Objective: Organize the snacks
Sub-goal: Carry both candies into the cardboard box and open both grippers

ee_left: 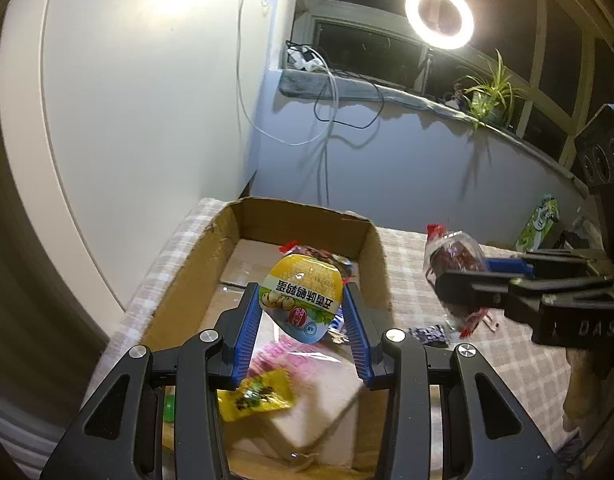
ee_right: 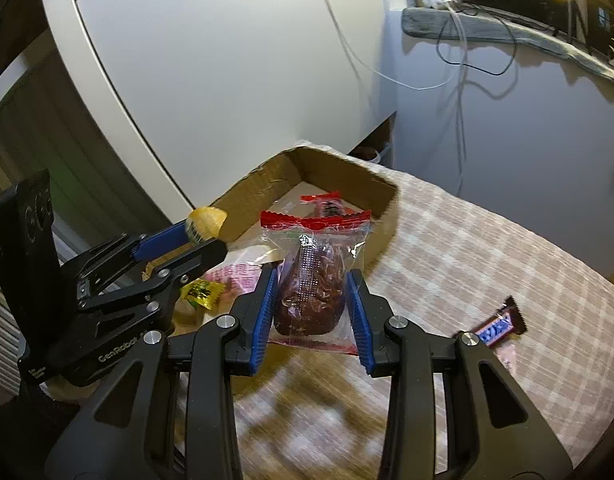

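My left gripper point(ee_left: 302, 300) is shut on a yellow and white snack pack point(ee_left: 303, 298) and holds it above the open cardboard box point(ee_left: 195, 264). My right gripper point(ee_right: 311, 284) is shut on a clear packet of dark red meat with a red top seal point(ee_right: 313, 280), near the box's right wall. From the left wrist view, the right gripper point(ee_left: 467, 280) and its packet point(ee_left: 453, 256) hang over the checked cloth to the right of the box. Seen from the right wrist, the left gripper point(ee_right: 205, 236) carries the yellow pack point(ee_right: 207, 224) over the box.
Inside the box lie a pink packet point(ee_left: 299, 360), a yellow wrapped sweet point(ee_left: 255, 396) and another red-sealed packet point(ee_right: 327, 206). On the checked tablecloth point(ee_right: 487, 248) lie a brown and blue chocolate bar point(ee_right: 497, 326), a small dark wrapper point(ee_left: 429, 335) and a green packet point(ee_left: 541, 220). A white cabinet point(ee_left: 147, 100) stands behind the box.
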Motion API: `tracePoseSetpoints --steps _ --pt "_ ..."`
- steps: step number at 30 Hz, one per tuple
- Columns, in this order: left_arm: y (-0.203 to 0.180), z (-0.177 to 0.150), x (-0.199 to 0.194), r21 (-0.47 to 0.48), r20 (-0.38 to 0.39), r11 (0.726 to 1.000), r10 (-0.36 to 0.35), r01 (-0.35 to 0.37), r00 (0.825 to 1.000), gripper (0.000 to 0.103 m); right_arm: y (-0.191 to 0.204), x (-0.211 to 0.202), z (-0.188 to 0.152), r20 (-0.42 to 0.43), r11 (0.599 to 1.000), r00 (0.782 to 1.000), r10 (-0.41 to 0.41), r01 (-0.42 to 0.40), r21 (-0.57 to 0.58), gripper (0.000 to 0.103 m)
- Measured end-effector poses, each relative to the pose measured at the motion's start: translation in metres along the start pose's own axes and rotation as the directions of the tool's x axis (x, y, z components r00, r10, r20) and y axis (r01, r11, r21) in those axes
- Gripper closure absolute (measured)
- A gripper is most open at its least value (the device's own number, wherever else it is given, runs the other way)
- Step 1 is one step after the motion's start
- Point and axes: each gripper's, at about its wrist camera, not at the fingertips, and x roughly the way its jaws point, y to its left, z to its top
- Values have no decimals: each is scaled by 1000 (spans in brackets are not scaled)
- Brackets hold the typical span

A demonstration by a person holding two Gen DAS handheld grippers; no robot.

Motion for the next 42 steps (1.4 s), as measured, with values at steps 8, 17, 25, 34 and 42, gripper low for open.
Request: tracePoseSetpoints --steps 8,17,25,34,42 --pt "13 8 7 -20 4 1000 14 -14 1000 64 12 21 6 -31 1000 999 18 -18 -18 66" --pt "23 14 12 -30 9 999 26 -25 1000 64 17 37 11 -53 999 998 28 -30 -25 66" --pt "29 16 13 -41 17 998 44 -43 999 63 25 45 13 -60 998 997 38 -41 -45 66" --pt "33 18 10 -51 30 996 75 -73 997 46 32 37 14 -30 996 1000 6 -8 -91 33" --pt "30 18 7 -47 37 996 76 -74 996 46 30 33 10 -25 996 1000 -6 4 -89 24"
